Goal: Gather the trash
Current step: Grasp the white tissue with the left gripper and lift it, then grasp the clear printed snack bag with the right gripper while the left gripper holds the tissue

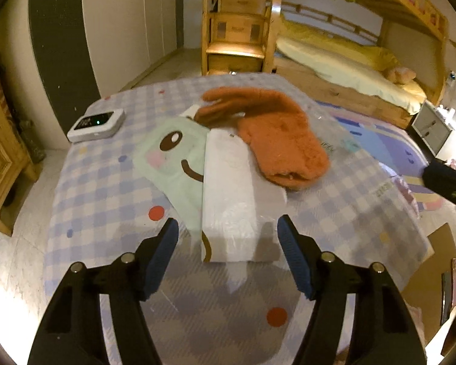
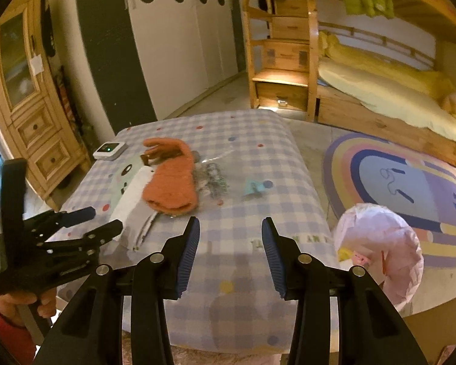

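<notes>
A white plastic wrapper (image 1: pixel 228 188) lies on the checked tablecloth (image 1: pixel 106 213), partly over a mint-green bag with a cartoon face (image 1: pixel 170 158). An orange fuzzy glove (image 1: pixel 276 140) rests on the wrapper's far end. My left gripper (image 1: pixel 228 228) is open, its pads standing either side of the wrapper's near end without pressing on it. In the right wrist view, the left gripper (image 2: pixel 106 219) sits at the wrapper's (image 2: pixel 133 206) near end. My right gripper (image 2: pixel 231 228) hangs open over bare cloth with nothing between its fingers. A clear crumpled wrapper (image 2: pixel 212 176) and a small teal packet (image 2: pixel 253 188) lie beyond it.
A white device with a green light (image 1: pixel 97 124) sits at the table's far left corner. A bin lined with a pink bag (image 2: pixel 380 243) stands off the table's right side. A wooden cabinet (image 2: pixel 30 91), a bunk bed (image 2: pixel 380 91) and a rug (image 2: pixel 395 182) surround the table.
</notes>
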Available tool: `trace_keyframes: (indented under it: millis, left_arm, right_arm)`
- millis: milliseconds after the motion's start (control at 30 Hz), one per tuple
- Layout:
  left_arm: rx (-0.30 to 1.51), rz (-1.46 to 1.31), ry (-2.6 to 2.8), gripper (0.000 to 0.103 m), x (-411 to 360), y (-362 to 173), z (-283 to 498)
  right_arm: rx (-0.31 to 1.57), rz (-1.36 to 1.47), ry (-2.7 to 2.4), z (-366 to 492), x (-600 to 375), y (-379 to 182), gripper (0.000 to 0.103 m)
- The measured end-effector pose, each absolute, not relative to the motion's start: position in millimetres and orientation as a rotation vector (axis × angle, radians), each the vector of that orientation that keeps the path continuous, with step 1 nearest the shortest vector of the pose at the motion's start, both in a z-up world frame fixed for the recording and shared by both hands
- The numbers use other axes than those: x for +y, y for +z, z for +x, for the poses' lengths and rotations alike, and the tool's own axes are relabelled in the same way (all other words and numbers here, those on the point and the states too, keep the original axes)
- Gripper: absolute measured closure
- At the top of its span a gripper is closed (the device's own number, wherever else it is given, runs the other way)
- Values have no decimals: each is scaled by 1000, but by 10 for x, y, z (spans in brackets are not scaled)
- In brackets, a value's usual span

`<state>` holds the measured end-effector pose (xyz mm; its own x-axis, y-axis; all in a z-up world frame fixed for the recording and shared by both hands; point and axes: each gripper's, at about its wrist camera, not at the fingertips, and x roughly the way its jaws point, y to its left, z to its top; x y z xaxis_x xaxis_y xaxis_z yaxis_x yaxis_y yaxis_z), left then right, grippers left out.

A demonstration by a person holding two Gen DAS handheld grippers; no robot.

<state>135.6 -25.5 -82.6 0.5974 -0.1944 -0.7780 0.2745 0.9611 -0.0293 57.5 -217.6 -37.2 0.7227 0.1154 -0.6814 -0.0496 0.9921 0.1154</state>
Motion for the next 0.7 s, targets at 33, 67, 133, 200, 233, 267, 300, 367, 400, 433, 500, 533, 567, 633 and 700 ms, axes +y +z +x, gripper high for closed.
trace_keyframes:
  millis: [33, 67, 133, 200, 233, 267, 300, 367, 400, 433, 500, 533, 567, 633, 700]
  left_arm:
    - [907, 108, -263, 37, -276, -868, 1396]
    - [924, 119, -254, 37, -293, -911, 1427]
    - [951, 127, -242, 37, -315, -988, 1466]
    - [939, 144, -240, 39, -339, -991, 1447]
    - [940, 144, -244, 44, -343, -985, 1441]
    - [941, 151, -248, 47, -353, -980, 1431]
    - [941, 163, -252, 55, -372, -970, 1412]
    - [940, 191, -260, 72, -421, -949, 1359]
    - [936, 206, -261, 86, -444, -941, 1332]
    - [933, 217, -260, 93, -450, -938, 1318]
    - [924, 210, -265, 97, -434, -896, 1274]
    - [910, 192, -268, 99, -405, -845, 1240]
    - [889, 168, -274, 99, -367, -774, 1202]
    - [836, 124, -281, 100, -284, -596, 1104]
    - [771, 96, -277, 100, -181, -395, 997]
  right_arm:
    - [758, 93, 90, 569, -2195, -373, 59]
    - [758, 99, 90, 554, -2225, -375, 59]
    - [759, 105, 87, 528, -2275, -387, 59]
    - [760, 114, 83, 500, -2328, -396, 59]
    - [760, 118, 82, 484, -2352, -399, 59]
    - [759, 122, 79, 474, -2367, -403, 59]
    - [760, 129, 77, 461, -2385, -407, 59]
    - [759, 136, 77, 443, -2402, -410, 59]
    - [758, 139, 79, 430, -2400, -408, 59]
    - [757, 139, 80, 424, -2396, -403, 59]
    - [753, 137, 85, 411, -2392, -386, 59]
    - [750, 133, 88, 397, -2382, -372, 59]
    - [747, 130, 92, 383, -2375, -360, 59]
    - [744, 125, 94, 374, -2365, -347, 59]
    - [740, 125, 96, 380, -2365, -338, 58]
